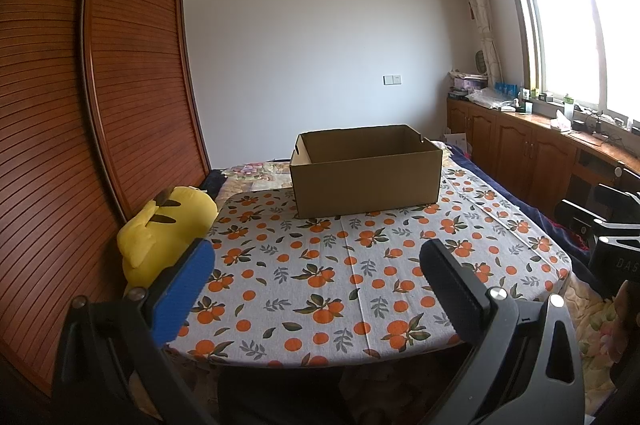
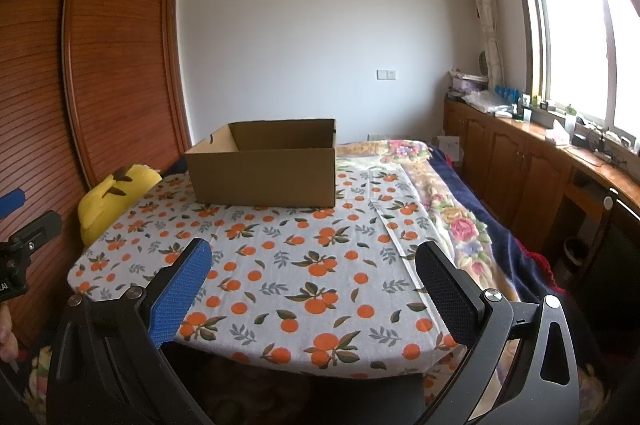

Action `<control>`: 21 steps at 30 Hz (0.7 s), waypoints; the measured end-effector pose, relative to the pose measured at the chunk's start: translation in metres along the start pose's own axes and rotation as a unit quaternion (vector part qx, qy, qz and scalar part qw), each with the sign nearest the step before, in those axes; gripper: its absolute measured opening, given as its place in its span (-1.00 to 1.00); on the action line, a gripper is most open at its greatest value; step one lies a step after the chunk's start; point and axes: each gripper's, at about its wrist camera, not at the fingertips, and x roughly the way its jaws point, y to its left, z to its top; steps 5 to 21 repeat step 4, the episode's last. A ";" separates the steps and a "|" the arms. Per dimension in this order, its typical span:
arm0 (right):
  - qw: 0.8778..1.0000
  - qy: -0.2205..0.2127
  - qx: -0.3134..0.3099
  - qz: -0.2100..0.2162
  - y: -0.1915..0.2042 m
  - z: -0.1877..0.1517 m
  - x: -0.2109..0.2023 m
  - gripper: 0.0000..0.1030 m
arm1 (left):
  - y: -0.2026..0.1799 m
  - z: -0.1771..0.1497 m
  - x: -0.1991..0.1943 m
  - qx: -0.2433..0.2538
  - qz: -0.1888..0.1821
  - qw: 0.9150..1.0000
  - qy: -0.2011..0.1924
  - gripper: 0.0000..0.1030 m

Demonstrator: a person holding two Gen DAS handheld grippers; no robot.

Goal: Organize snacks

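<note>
An open brown cardboard box [image 1: 366, 185] stands at the far end of a table covered with an orange-fruit cloth [image 1: 320, 285]. The box also shows in the right wrist view [image 2: 264, 173], on the far left of the cloth [image 2: 280, 265]. The part of its inside that shows is bare. No snacks are in view. My left gripper [image 1: 318, 253] is open and empty, held above the near edge of the table. My right gripper [image 2: 312, 251] is open and empty too, to the right of the left one. The left gripper's edge [image 2: 16, 225] shows at the left of the right wrist view.
A yellow plush toy [image 1: 160, 237] lies at the table's left edge against a wooden slatted wardrobe [image 1: 80, 105]. A floral blanket [image 2: 452, 213] lies right of the table. Wooden cabinets [image 2: 520, 161] with clutter run under the window at the right.
</note>
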 end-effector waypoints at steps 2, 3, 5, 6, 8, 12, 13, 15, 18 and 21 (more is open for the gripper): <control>1.000 0.000 0.000 0.000 0.000 0.000 0.000 1.00 | 0.000 0.000 0.000 0.001 0.001 1.000 0.000 1.00; 1.000 0.000 0.000 0.000 0.000 0.000 0.000 1.00 | 0.000 0.000 0.000 0.001 0.000 1.000 0.000 1.00; 1.000 0.000 0.000 0.000 -0.001 0.000 -0.001 1.00 | 0.000 0.000 0.000 0.000 0.000 1.000 0.000 1.00; 1.000 0.000 0.000 0.000 -0.001 0.000 -0.001 1.00 | 0.000 0.000 0.000 0.000 0.000 1.000 0.000 1.00; 1.000 0.000 0.000 0.000 -0.001 0.000 -0.001 1.00 | 0.000 0.000 0.000 0.000 0.000 1.000 0.000 1.00; 1.000 0.000 0.000 0.000 -0.001 0.000 -0.001 1.00 | 0.000 0.000 0.000 0.000 0.000 1.000 0.000 1.00; 1.000 0.000 0.000 0.000 -0.001 0.000 -0.001 1.00 | 0.000 0.000 0.000 0.000 0.000 1.000 0.000 1.00; 1.000 0.000 0.000 0.000 -0.001 0.000 -0.001 1.00 | 0.000 0.000 0.000 0.000 0.000 1.000 0.000 1.00; 1.000 0.000 0.000 0.000 -0.001 0.000 -0.001 1.00 | 0.000 0.000 0.000 0.000 0.000 1.000 0.000 1.00; 1.000 0.000 0.000 0.000 -0.001 0.000 -0.001 1.00 | 0.000 0.000 0.000 0.000 0.000 1.000 0.000 1.00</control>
